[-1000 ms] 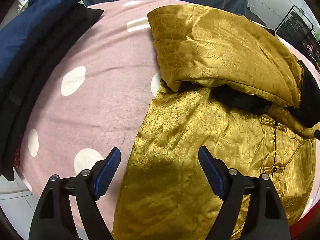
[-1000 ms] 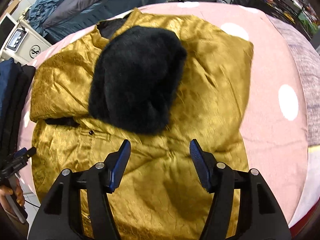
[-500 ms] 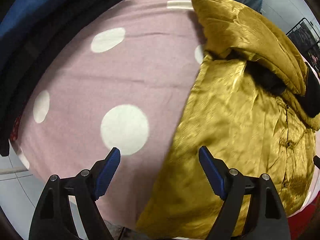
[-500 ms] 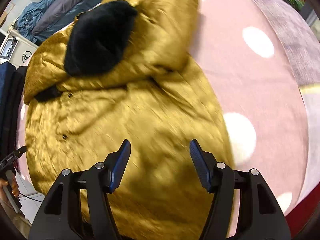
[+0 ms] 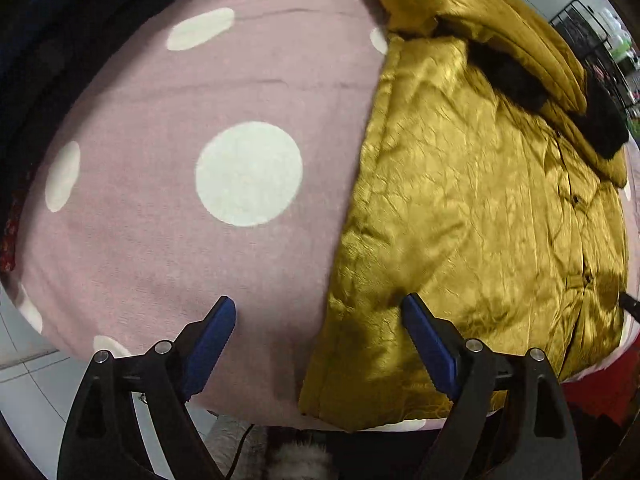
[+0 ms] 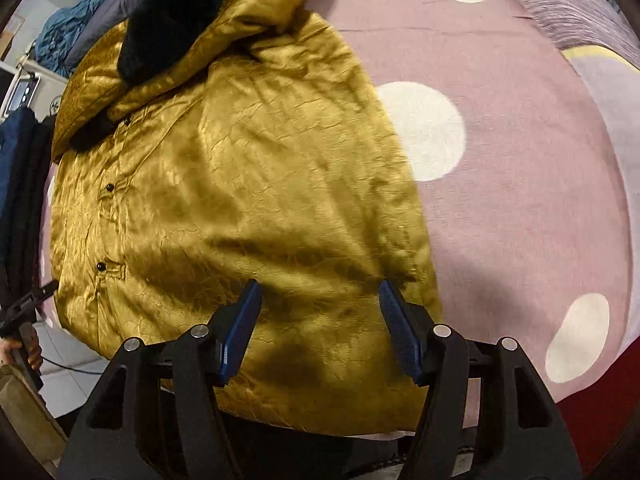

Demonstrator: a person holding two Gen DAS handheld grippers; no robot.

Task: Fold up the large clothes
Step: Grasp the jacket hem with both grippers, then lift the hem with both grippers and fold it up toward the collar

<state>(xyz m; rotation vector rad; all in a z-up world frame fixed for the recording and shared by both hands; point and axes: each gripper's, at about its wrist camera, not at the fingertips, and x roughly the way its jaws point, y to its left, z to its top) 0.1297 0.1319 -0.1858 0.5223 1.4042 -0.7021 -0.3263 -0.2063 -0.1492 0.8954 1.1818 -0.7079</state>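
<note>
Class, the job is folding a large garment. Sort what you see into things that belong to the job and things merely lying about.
Belongs to the job:
gold jacket
left gripper, open
right gripper, open
pink dotted blanket under the jacket

Lying about:
dark folded clothes
blue-grey bedding

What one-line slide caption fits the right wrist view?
Open right gripper poised over the gold jacket's hem on the pink dotted blanket.
</note>
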